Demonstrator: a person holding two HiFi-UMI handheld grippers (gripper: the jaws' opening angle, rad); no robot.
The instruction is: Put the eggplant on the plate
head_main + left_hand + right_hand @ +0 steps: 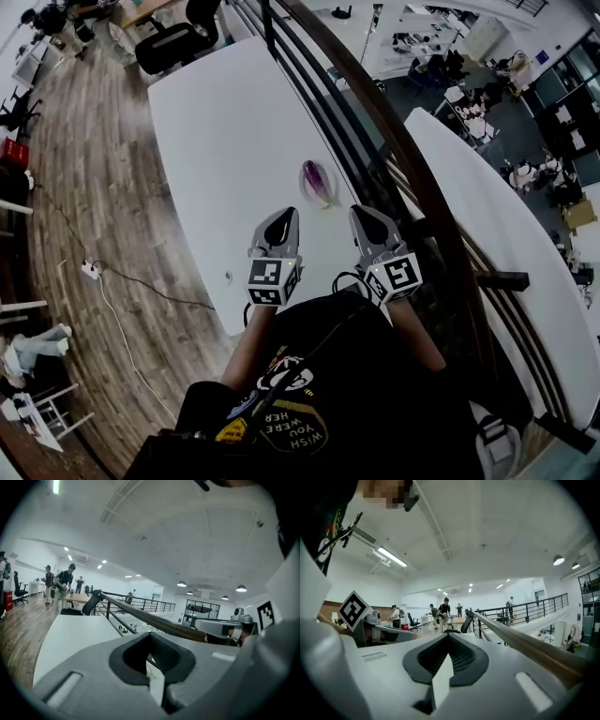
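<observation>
In the head view a purple eggplant [316, 180] lies on the white table [216, 141], near its right edge. A pale rim shows around it; I cannot tell whether that is the plate. Both grippers hang side by side in the air, nearer to me than the eggplant and apart from it. My left gripper [281, 219] has its jaws together with nothing between them, and the left gripper view shows the same closed tips [151, 639]. My right gripper [367, 216] is likewise shut and empty [449, 639]. Neither gripper view shows the eggplant.
A railing with a wooden handrail [412, 178] runs along the table's right side, with a lower floor beyond it. An office chair [173, 42] stands at the table's far end. A cable and power strip [91, 270] lie on the wood floor at left. People stand far off [443, 613].
</observation>
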